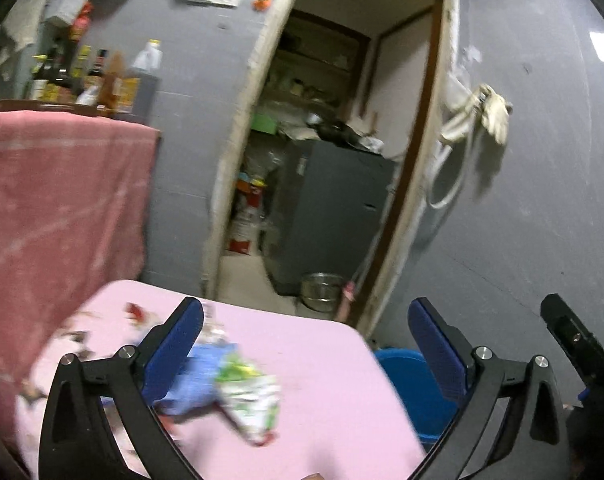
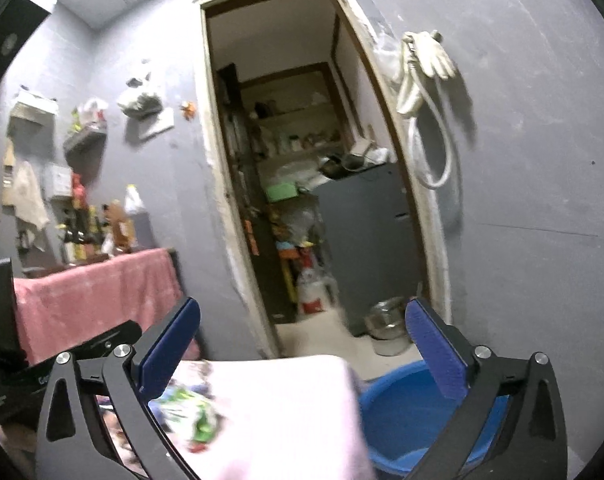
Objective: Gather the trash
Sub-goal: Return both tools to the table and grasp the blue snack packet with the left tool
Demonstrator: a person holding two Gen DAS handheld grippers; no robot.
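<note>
A small table with a pink cloth (image 1: 322, 360) carries scattered trash. A green-and-white wrapper (image 1: 249, 396) lies beside a blue wrapper (image 1: 197, 380), with smaller scraps (image 1: 135, 312) at the left. A blue tub (image 2: 406, 412) stands on the floor right of the table. My left gripper (image 1: 306, 344) is open and empty above the table, its left finger over the blue wrapper. My right gripper (image 2: 302, 344) is open and empty, held above the table's right edge and the tub. The green wrapper (image 2: 189, 412) shows blurred in the right wrist view.
A counter draped in a red towel (image 1: 61, 200) with bottles (image 1: 89, 76) stands at the left. An open doorway (image 2: 314, 200) ahead shows a cluttered store room with a grey cabinet (image 2: 366, 240) and a steel pot (image 2: 386, 324). Gloves (image 2: 430, 56) hang on the grey wall.
</note>
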